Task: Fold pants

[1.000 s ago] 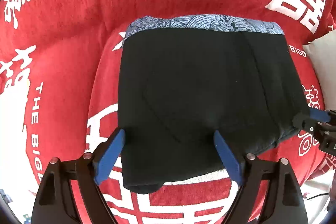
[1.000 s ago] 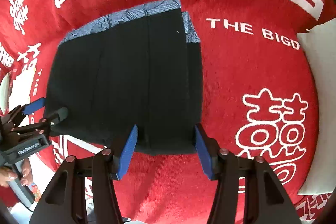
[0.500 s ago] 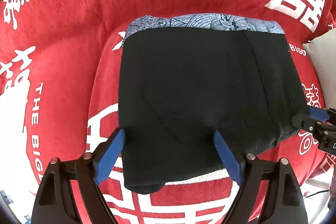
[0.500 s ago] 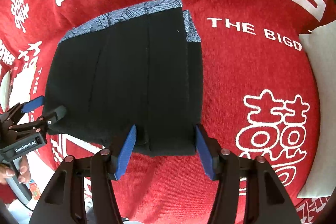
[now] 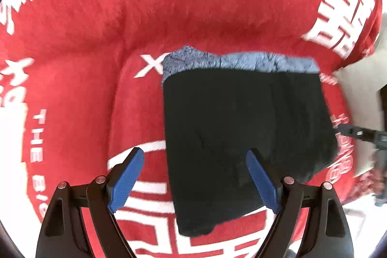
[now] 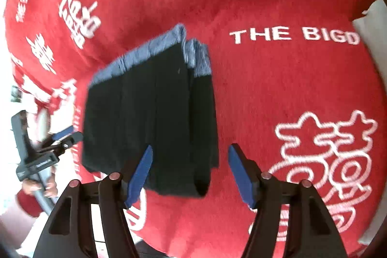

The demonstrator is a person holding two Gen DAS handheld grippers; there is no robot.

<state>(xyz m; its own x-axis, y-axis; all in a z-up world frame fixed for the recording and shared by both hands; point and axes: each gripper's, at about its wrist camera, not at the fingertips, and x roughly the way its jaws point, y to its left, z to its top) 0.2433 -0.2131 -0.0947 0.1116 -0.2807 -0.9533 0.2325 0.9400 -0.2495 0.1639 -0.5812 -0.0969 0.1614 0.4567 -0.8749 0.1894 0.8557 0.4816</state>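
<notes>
Pants (image 5: pixel 241 137) lie folded in a black stack on the red blanket (image 5: pixel 84 40), blue waistband far. Soft, limp: grip near corners. Left gripper (image 5: pixel 196 175) and right gripper (image 6: pixel 191 171) gape wide, empty.

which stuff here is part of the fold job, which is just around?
Job:
- black pants, folded, blue patterned waistband at the far edge
- left hand-held gripper, open
- right hand-held gripper, open

Just around:
- red blanket with white lettering, underneath
- white pillow at the right edge
</notes>
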